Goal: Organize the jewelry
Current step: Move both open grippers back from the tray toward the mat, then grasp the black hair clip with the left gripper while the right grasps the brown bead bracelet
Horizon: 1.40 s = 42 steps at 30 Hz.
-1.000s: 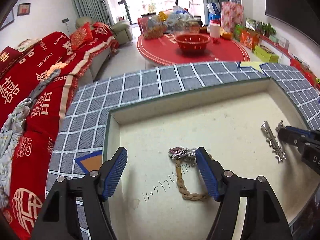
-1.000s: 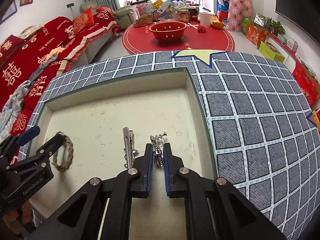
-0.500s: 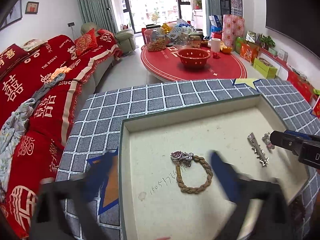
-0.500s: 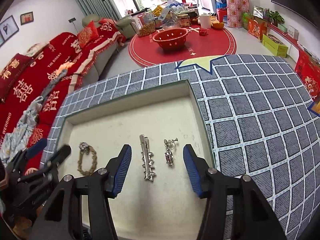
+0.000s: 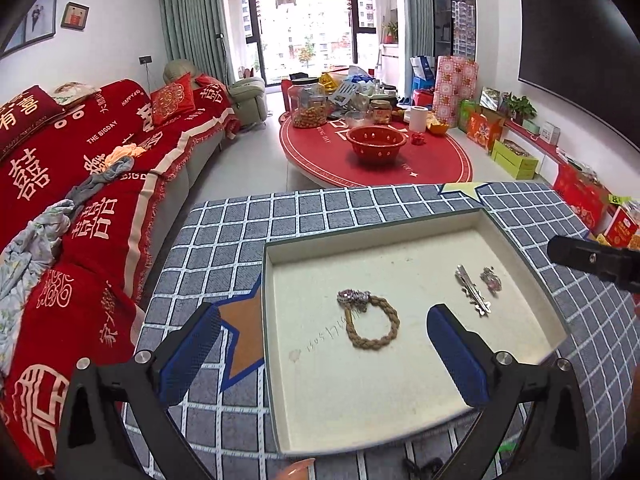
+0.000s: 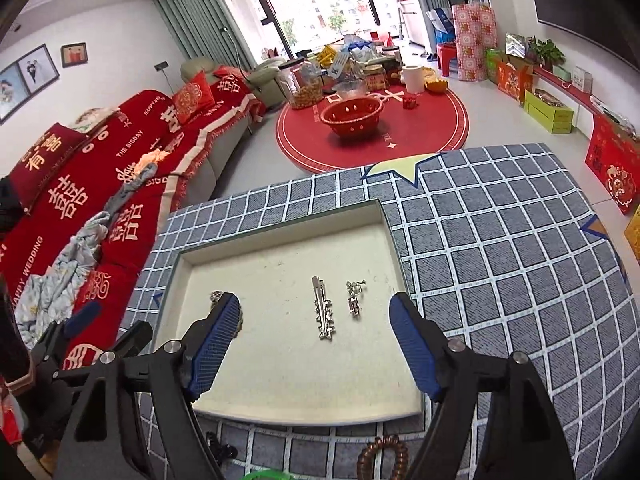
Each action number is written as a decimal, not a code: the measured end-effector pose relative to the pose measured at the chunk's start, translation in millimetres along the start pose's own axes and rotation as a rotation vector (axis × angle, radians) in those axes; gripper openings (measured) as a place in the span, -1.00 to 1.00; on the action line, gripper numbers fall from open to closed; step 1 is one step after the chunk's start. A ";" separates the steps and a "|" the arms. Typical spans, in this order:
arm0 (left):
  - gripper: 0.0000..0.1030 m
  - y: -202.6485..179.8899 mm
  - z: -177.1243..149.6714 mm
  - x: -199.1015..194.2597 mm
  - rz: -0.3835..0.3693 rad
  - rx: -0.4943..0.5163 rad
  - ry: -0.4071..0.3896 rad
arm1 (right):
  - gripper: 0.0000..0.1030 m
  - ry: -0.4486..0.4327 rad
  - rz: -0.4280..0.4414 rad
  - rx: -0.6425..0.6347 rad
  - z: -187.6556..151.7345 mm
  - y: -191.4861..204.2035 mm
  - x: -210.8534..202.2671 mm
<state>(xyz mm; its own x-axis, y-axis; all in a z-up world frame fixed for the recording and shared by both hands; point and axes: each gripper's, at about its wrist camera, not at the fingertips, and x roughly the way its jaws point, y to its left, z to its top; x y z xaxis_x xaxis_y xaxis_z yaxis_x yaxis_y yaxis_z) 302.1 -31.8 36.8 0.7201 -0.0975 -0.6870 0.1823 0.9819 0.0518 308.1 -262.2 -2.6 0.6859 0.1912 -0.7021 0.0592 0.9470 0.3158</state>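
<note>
both of my grippers now sit higher and further back from the tray [image 5: 376, 236] than a second ago, and more of the checked cloth [image 6: 500, 248] on the desk shows around it. my right gripper [image 6: 316, 344], which was pinched on the earring [image 6: 354, 300] a second ago, has just been opening its jaws; they now stand wide, with nothing pressed between them. the earring lies flat on the tray floor, just to the right of the silver hair clip [image 6: 322, 308], the two close together but apart. in the right wrist view both pieces sit between my spread blue pads [image 6: 412, 348], beyond the tips and clear of them.

my left gripper [image 5: 324, 344] has its jaws as wide as they go, and they hold nothing. the braided rope bracelet [image 5: 370, 322] with its purple and silver charm lies on the tray floor beyond the gap between the jaws, clear of both pads. it rests toward the tray's left half, well apart from the hair clip [image 5: 472, 290] and earring [image 5: 491, 279] on the right half. faint handwriting runs on the tray floor just below the bracelet.

from the right wrist view the bracelet is mostly hidden behind my left pad, only its charm end showing. a string of brown beads [image 6: 380, 456] lies on the cloth just outside the tray's near edge.
</note>
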 end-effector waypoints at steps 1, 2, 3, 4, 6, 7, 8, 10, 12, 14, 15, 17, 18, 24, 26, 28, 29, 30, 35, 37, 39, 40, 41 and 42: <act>1.00 0.9 -2.3 -3.6 -0.004 -0.001 0.001 | 0.84 -0.008 0.000 0.001 -1.9 0.3 -5.5; 1.00 1.9 -5.9 -8.1 -0.011 -0.005 0.002 | 0.93 -0.018 -0.001 0.002 -3.5 0.5 -10.6; 1.00 2.6 -9.8 -12.1 -0.027 -0.008 0.004 | 1.00 -0.029 0.001 0.002 -5.3 0.9 -15.6; 1.00 2.5 -12.6 -14.8 -0.036 -0.011 0.006 | 1.00 -0.045 0.000 0.001 -8.0 1.3 -22.8; 1.00 3.8 -21.2 -21.0 -0.048 -0.013 0.012 | 1.00 -0.060 -0.005 -0.003 -12.6 0.4 -33.4; 1.00 4.1 -26.4 -23.7 -0.051 -0.010 0.016 | 1.00 -0.068 -0.012 -0.003 -15.1 0.1 -38.7; 1.00 4.5 -31.2 -26.5 -0.051 -0.008 0.020 | 1.00 -0.073 -0.017 -0.004 -16.9 -0.1 -42.4; 1.00 5.0 -40.5 -30.9 -0.049 -0.003 0.030 | 1.00 -0.081 -0.020 -0.003 -21.2 -1.2 -50.4; 1.00 5.6 -50.2 -36.2 -0.038 0.007 0.030 | 1.00 -0.084 -0.016 0.005 -27.8 -4.0 -58.1; 1.00 4.1 -59.9 -41.4 -0.027 0.022 0.031 | 1.00 -0.073 -0.017 0.010 -33.7 -5.6 -63.1; 1.00 3.7 -64.3 -43.7 -0.027 0.024 0.034 | 1.00 -0.062 -0.022 0.010 -36.6 -6.2 -64.7; 1.00 3.9 -72.9 -48.0 -0.028 0.017 0.037 | 1.00 -0.042 -0.036 0.006 -42.8 -6.6 -66.9; 1.00 3.0 -76.3 -49.3 -0.032 0.018 0.038 | 1.00 -0.035 -0.044 0.001 -46.4 -7.0 -68.3; 1.00 -2.5 -94.8 -47.1 -0.070 0.026 0.085 | 1.00 0.014 -0.052 -0.006 -66.9 -10.2 -67.4; 1.00 -7.0 -102.2 -44.9 -0.077 0.030 0.104 | 1.00 0.029 -0.059 -0.010 -74.1 -12.2 -65.2; 1.00 -10.6 -107.7 -41.0 -0.084 0.033 0.122 | 1.00 0.050 -0.075 -0.016 -81.8 -14.6 -62.2; 1.00 -12.5 -110.4 -38.4 -0.086 0.031 0.132 | 1.00 0.058 -0.084 -0.020 -84.5 -15.0 -60.4; 1.00 -13.4 -112.9 -35.5 -0.085 0.026 0.141 | 1.00 0.070 -0.094 -0.024 -88.2 -16.9 -57.9; 1.00 -15.8 -122.2 -20.9 -0.084 -0.006 0.184 | 1.00 0.116 -0.131 -0.017 -102.9 -24.6 -47.7; 1.00 -15.8 -124.5 -16.4 -0.086 -0.017 0.201 | 1.00 0.136 -0.154 -0.008 -107.4 -30.7 -42.3; 1.00 -15.8 -126.7 -12.9 -0.088 -0.026 0.212 | 1.00 0.148 -0.168 -0.002 -111.3 -34.1 -38.6; 1.00 -15.6 -127.4 -11.9 -0.087 -0.028 0.214 | 1.00 0.154 -0.171 0.002 -112.8 -36.5 -36.6; 1.00 -16.2 -128.5 -11.0 -0.086 -0.029 0.216 | 1.00 0.162 -0.174 0.005 -114.9 -38.4 -34.0; 1.00 -16.6 -128.7 -10.6 -0.085 -0.029 0.215 | 1.00 0.167 -0.178 0.007 -116.5 -40.1 -32.3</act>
<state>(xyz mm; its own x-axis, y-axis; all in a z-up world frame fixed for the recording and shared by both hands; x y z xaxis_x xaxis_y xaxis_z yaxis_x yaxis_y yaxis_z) 205.2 -26.1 -50.1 0.5428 -0.1466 -0.8270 0.2148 0.9761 -0.0320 199.0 -276.3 -66.9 0.5345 0.0622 -0.8429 0.1736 0.9679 0.1816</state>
